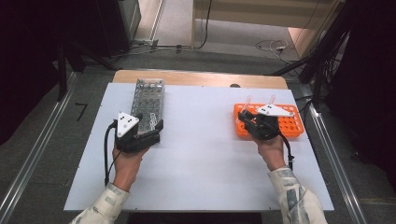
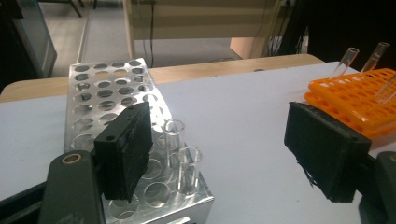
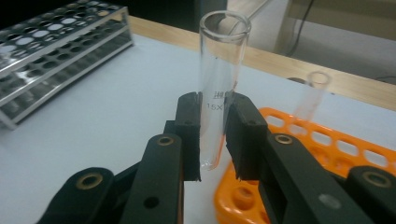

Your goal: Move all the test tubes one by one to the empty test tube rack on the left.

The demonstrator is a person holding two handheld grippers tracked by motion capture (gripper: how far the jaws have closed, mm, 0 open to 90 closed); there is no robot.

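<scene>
The right gripper (image 3: 212,140) pinches a glass test tube (image 3: 220,74) near its rounded bottom, lifted just above the orange rack (image 3: 327,154). The tube looks light, stiff, smooth and breakable, so a gentle squeeze on its lower wall suits it. The left gripper (image 2: 219,154) stands spread and empty by the metal rack (image 2: 107,93).

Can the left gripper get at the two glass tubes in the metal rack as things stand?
Probably yes: the left gripper is open, and the two glass tubes stand upright at the near end of the metal rack, right beside one finger, with nothing between.
</scene>
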